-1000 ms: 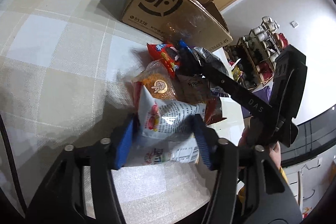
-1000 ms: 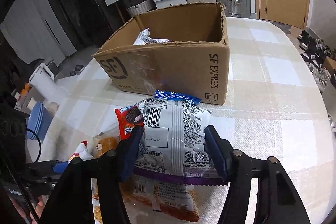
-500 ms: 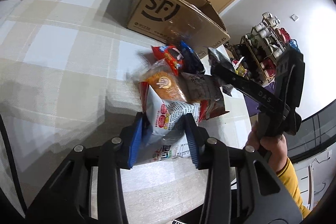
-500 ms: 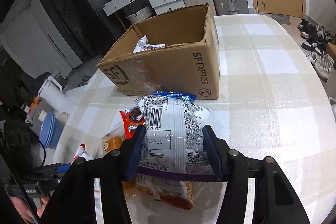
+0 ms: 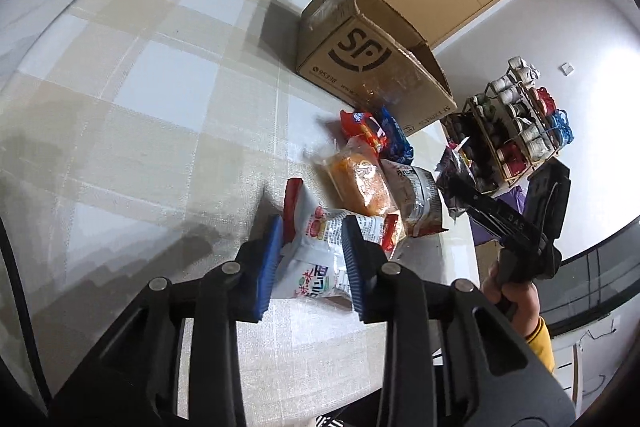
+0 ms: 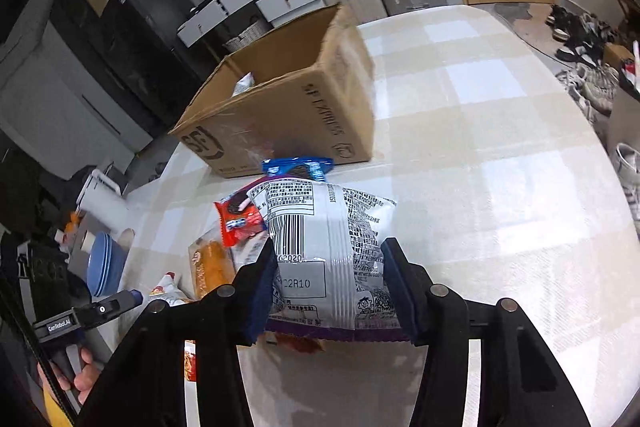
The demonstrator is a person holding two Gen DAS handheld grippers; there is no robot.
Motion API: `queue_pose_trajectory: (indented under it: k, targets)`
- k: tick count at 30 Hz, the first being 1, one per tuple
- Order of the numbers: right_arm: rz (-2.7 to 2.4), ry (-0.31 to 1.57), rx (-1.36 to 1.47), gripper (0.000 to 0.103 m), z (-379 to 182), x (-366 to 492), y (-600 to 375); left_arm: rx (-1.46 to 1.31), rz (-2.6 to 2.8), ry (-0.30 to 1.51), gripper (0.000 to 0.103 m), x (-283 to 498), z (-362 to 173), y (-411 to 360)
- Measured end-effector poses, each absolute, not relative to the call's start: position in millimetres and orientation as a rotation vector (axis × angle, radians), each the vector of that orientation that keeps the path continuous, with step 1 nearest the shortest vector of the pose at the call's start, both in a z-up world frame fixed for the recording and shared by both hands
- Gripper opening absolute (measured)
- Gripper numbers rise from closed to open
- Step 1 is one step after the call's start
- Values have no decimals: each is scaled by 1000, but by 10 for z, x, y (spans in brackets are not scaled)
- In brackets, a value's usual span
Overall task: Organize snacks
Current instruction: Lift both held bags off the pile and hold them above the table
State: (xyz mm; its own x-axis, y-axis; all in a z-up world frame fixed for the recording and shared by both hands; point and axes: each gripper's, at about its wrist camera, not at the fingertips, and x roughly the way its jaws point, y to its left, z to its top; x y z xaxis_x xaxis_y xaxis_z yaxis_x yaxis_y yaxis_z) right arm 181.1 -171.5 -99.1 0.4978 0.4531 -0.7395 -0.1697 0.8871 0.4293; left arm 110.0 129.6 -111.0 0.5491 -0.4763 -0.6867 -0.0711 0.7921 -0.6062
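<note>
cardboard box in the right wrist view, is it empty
No, a white snack packet shows inside the cardboard box, lying against its far inner wall.

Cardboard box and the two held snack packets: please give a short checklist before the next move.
1. Left claw closing on the white and red packet: ok.
2. Right claw closing on the silver packet: ok.
3. Cardboard box open on top: ok.
4. Space in box: cannot tell.
5. Other snacks clear of lifted packets: cannot tell.
</note>
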Motion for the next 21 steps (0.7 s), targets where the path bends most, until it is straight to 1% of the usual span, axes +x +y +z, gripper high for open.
queue_pose_trajectory:
  k: [1, 2, 3, 4, 6, 7, 9, 10, 11, 14, 21]
  targets:
    - [379, 987, 332, 51, -999, 1796, -1758, -644, -286, 973, 31, 1087, -1106, 1290]
    - [374, 993, 337, 51, -1007, 1790, -1774, -649, -308, 981, 48, 1079, -1117, 1274]
    - [367, 1002, 336, 51, -1023, 1776, -1794, -648, -321, 994, 59, 1074, -1136, 1243]
    - [361, 1009, 329, 51, -1033, 1767, -1801, -640, -318, 1011, 68, 1065, -1163, 1210]
    - [349, 1019, 305, 51, -1048, 1731, -1800, -618, -281, 1008, 68, 1046, -1162, 1187]
    - [348, 1023, 295, 51, -1059, 1716, -1800, -618, -279, 1010, 70, 1045, -1164, 1189]
    - [347, 1028, 287, 51, -1076, 1691, -1820, -660, -287, 1029, 77, 1058, -1226, 1208]
    - [345, 1032, 281, 51, -1083, 1682, -1824, -674, -299, 1046, 78, 1065, -1262, 1199]
    - [347, 1034, 280, 51, -1095, 1676, -1830, -692, -312, 1072, 78, 1080, -1311, 1170]
    - [349, 1038, 284, 51, -1114, 1669, -1830, -718, -348, 1073, 79, 1088, -1330, 1098]
    - [364, 1041, 271, 51, -1114, 1673, -1779, -681, -322, 1124, 80, 1151, -1426, 895]
